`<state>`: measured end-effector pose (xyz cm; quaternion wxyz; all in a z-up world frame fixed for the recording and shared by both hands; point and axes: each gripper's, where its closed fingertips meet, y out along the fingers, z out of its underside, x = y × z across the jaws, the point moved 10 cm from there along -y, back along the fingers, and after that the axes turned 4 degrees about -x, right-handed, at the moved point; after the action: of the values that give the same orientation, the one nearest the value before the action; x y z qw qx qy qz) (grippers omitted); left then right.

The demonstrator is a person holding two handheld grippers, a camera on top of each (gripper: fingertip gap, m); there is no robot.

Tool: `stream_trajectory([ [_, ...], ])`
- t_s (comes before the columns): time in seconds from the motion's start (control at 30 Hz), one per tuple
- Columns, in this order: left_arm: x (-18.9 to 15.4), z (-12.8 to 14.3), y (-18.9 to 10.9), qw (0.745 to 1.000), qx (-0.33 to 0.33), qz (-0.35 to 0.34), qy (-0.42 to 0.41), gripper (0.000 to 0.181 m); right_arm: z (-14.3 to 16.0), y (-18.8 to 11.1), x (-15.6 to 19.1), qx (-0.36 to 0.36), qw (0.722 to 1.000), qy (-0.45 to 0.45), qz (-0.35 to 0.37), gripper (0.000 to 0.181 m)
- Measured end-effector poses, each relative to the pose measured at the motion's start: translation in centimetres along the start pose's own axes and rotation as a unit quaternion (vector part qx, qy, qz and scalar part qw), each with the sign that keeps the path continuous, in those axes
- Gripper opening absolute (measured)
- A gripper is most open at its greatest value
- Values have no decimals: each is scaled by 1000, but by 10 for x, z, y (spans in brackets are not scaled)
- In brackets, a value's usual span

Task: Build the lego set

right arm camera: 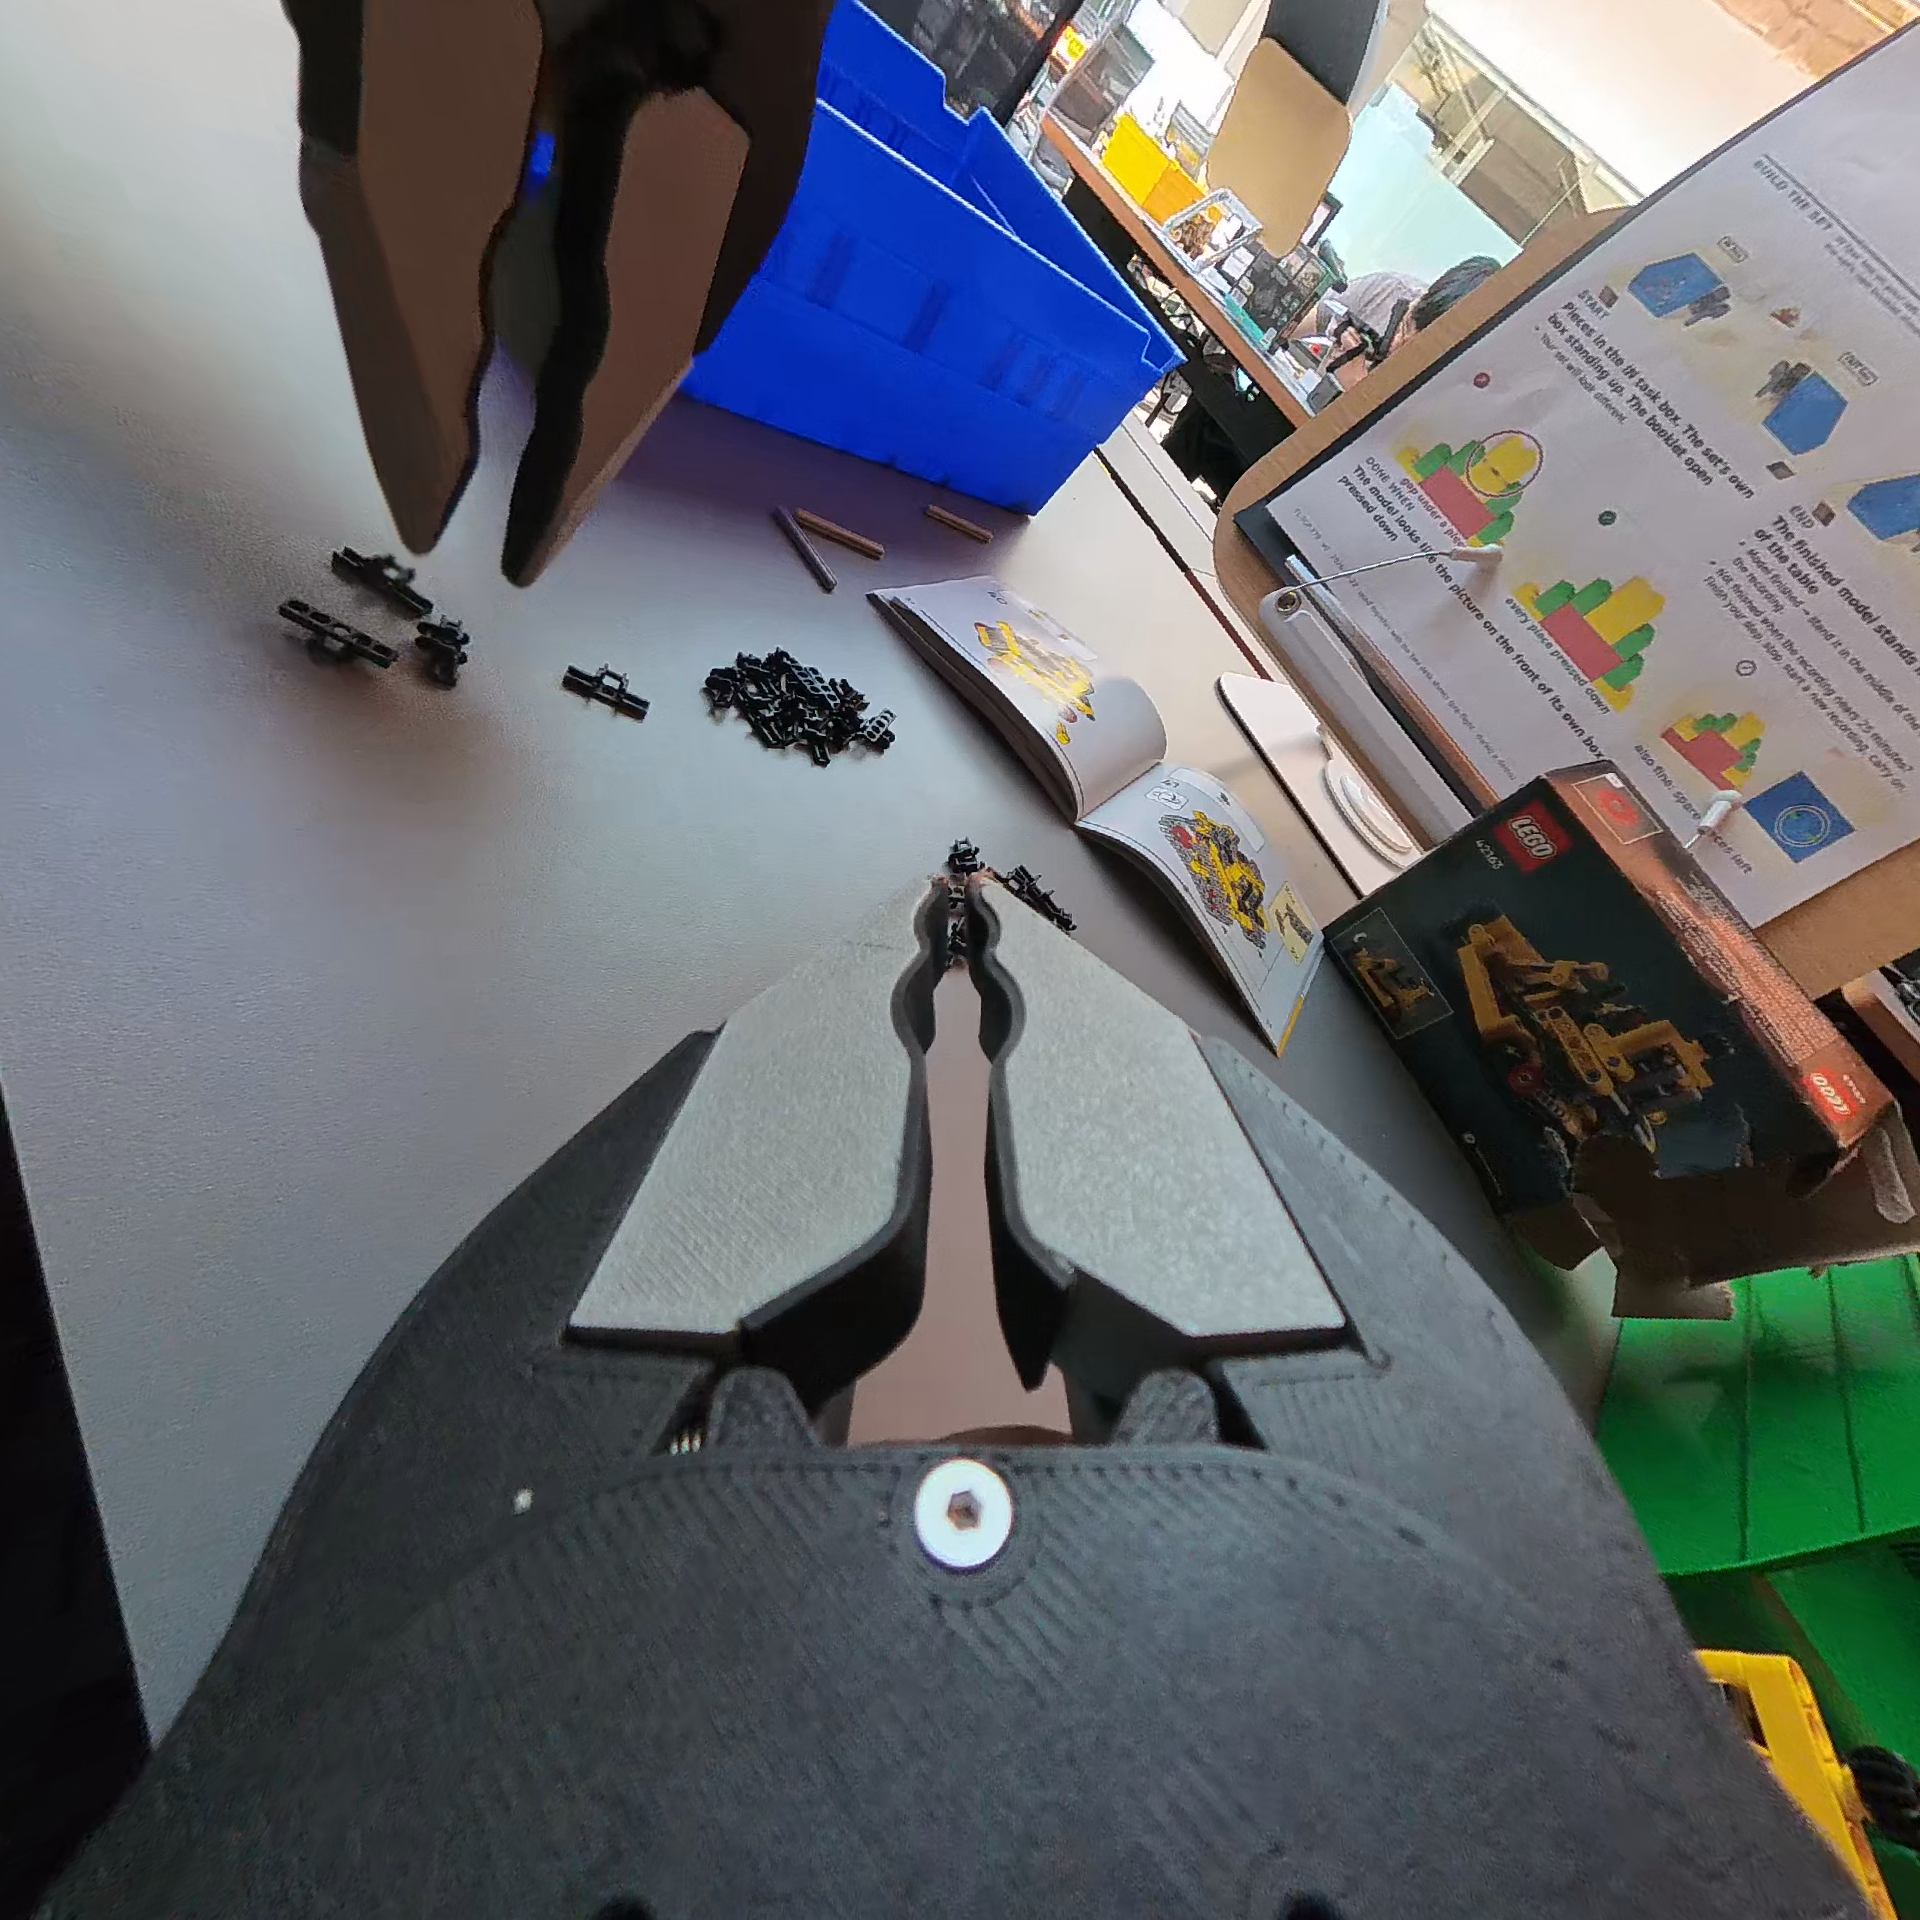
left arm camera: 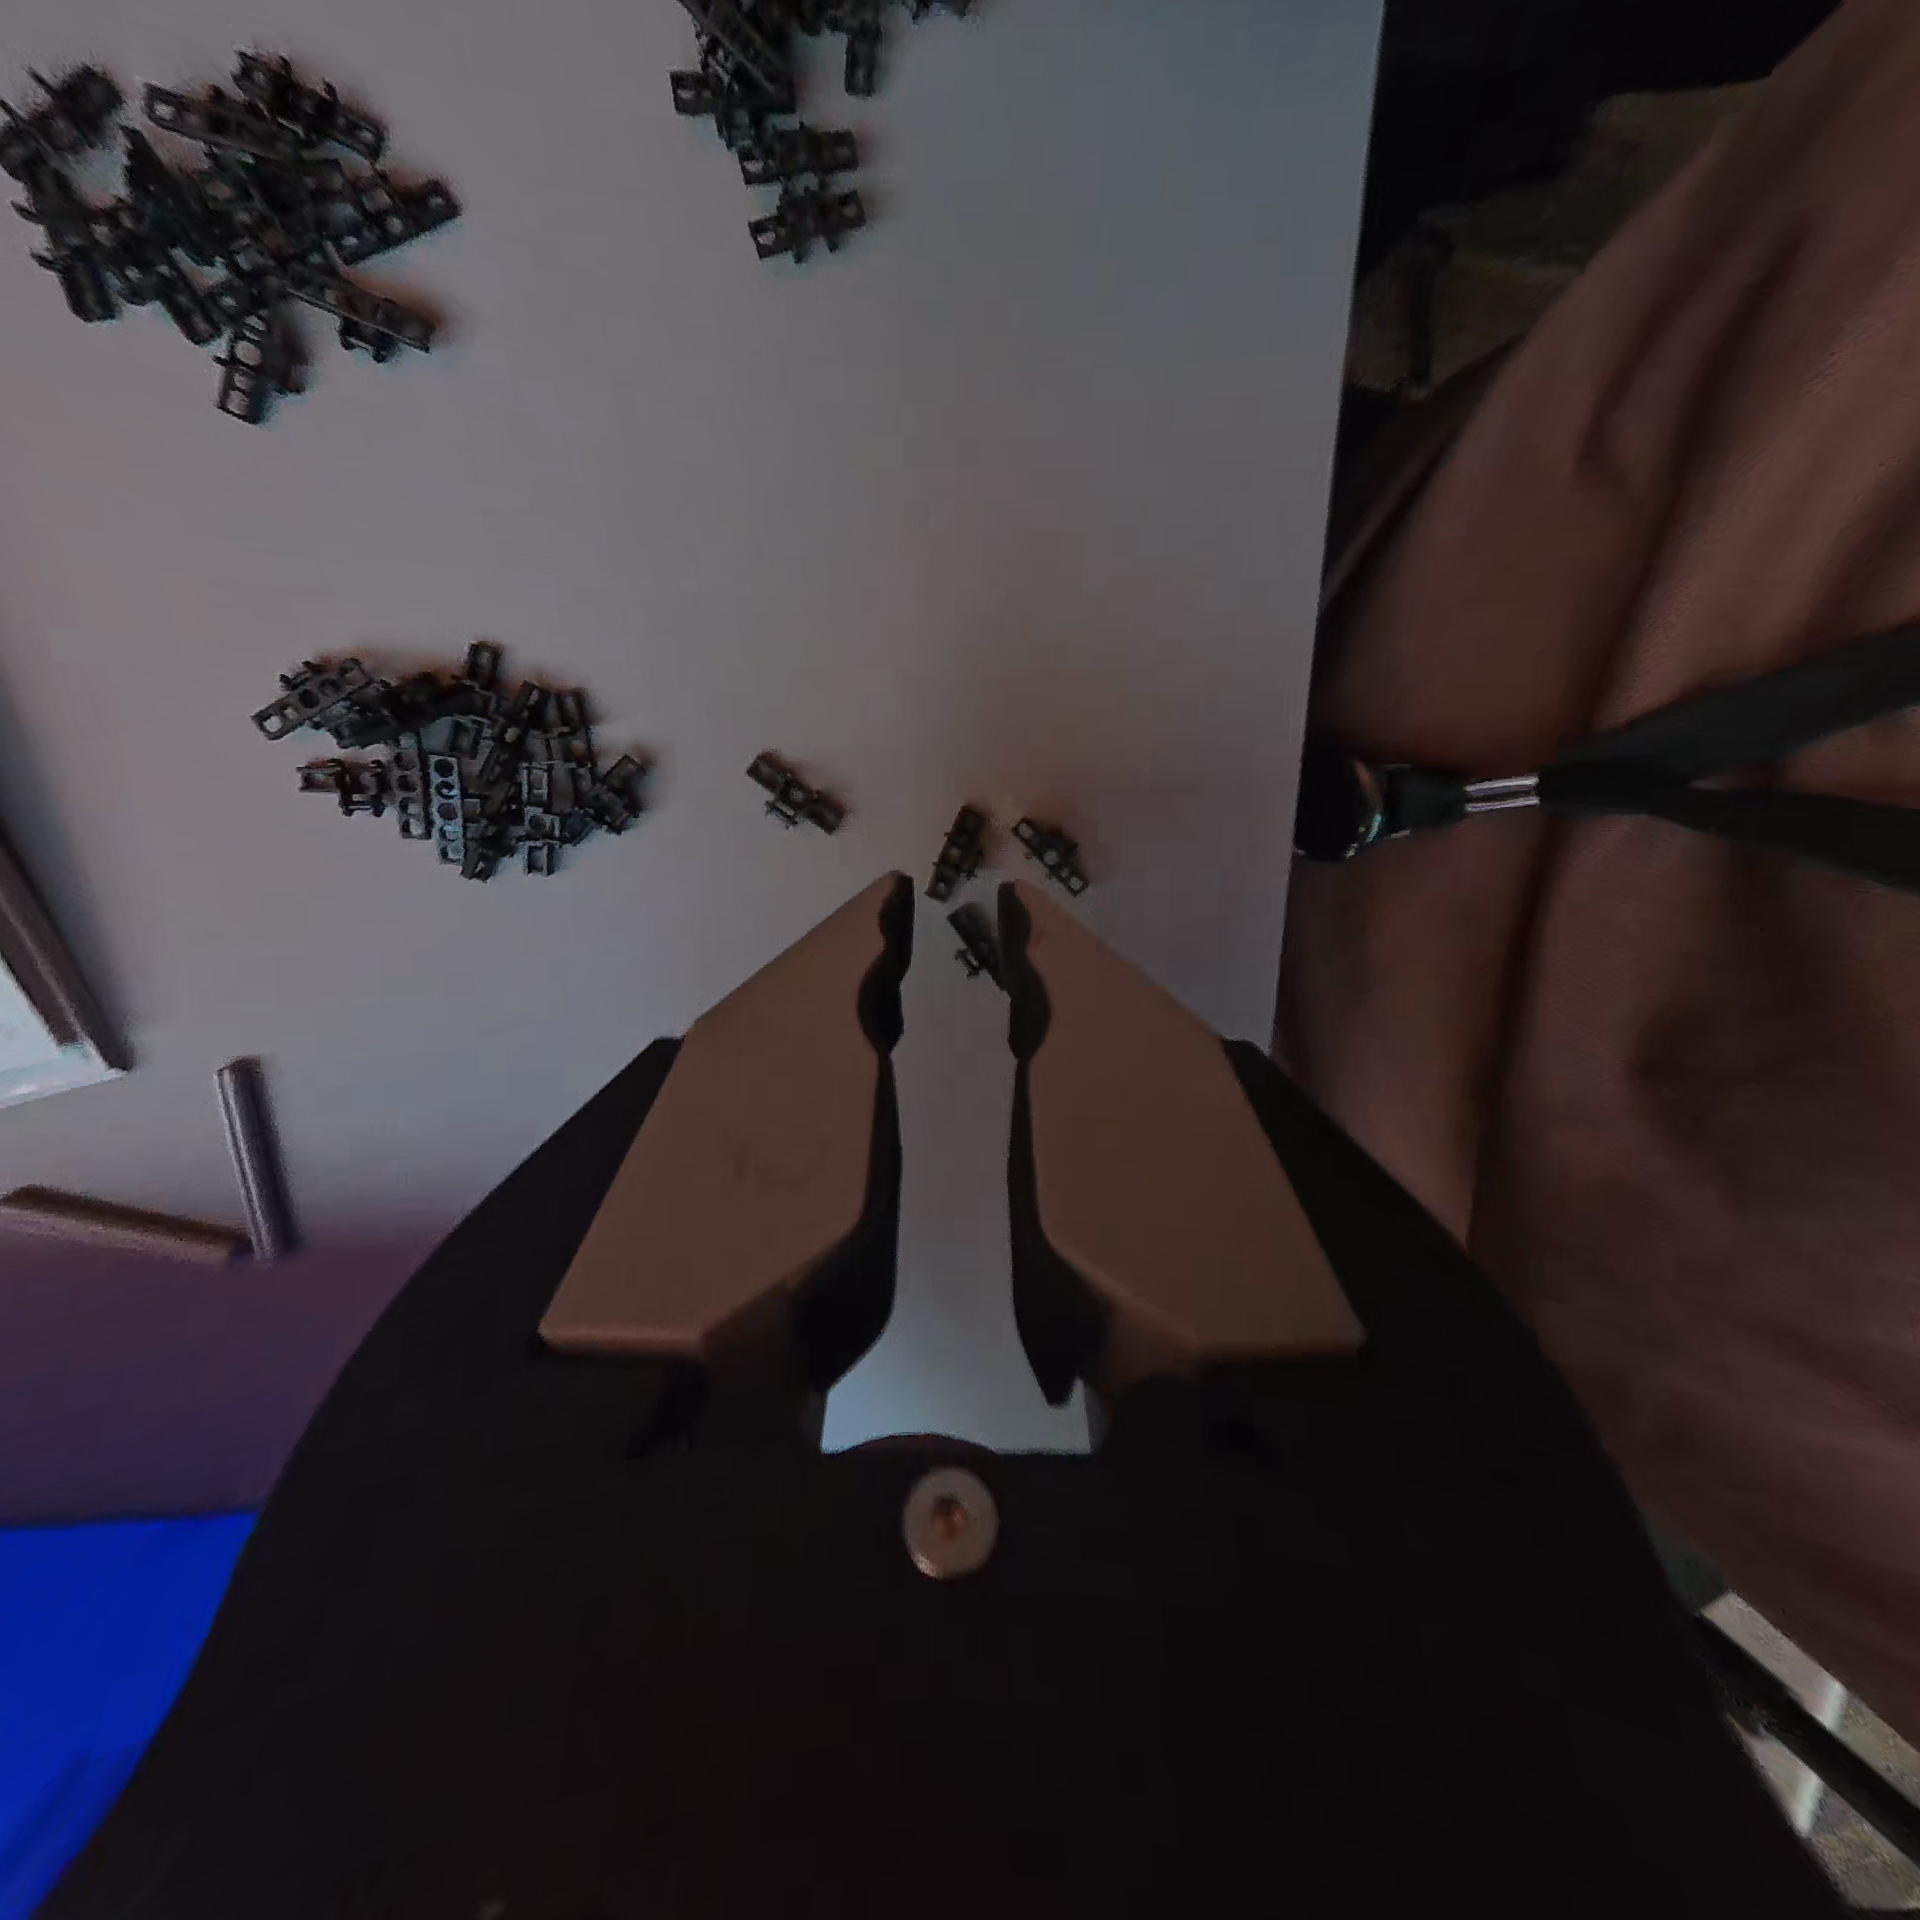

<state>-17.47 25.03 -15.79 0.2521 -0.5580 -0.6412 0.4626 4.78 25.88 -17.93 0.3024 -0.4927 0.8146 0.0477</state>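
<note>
The pieces are small black track links on a grey table (right arm camera: 312,883). My left gripper (left arm camera: 956,891) is open and empty, hovering over three loose links (left arm camera: 956,852) near the table's edge. It also shows in the right wrist view (right arm camera: 468,561), above those links (right arm camera: 338,634). My right gripper (right arm camera: 961,888) is shut on a short chain of black links (right arm camera: 964,862) whose end sticks out to the right. A lone link (right arm camera: 606,691) and a pile of links (right arm camera: 795,707) lie between the grippers. The left wrist view shows more piles (left arm camera: 457,769), (left arm camera: 229,208).
An open instruction booklet (right arm camera: 1091,769) and the set's box (right arm camera: 1600,1029) lie to the right, below an instruction board (right arm camera: 1610,520). Blue bins (right arm camera: 914,312) stand at the back, with thin rods (right arm camera: 805,545) in front. A green bin (right arm camera: 1766,1403) is off the table's right. A person's lap (left arm camera: 1662,935) borders the table. The gap from one gripper's tips to the other's is roughly 12 centimeters.
</note>
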Motion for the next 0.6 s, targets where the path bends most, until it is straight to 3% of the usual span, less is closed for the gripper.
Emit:
stream_trajectory([
  [0.03,-1,0,-9,1000,-11,-3,-2,13,0,0,0,0,1000,0,0,0],
  [0.2,15,8,-83,992,-87,-85,-34,13,0,0,0,-2,1000,2,-2,0],
  [0.33,46,38,-142,971,-137,-161,-111,13,1,3,1,2,1000,5,-14,0],
  [0.43,57,59,-151,960,-152,-175,-160,15,1,18,3,32,998,33,-40,2],
  [0.6,53,75,-143,951,-155,-207,-171,16,-20,50,21,57,993,54,-92,0],
])
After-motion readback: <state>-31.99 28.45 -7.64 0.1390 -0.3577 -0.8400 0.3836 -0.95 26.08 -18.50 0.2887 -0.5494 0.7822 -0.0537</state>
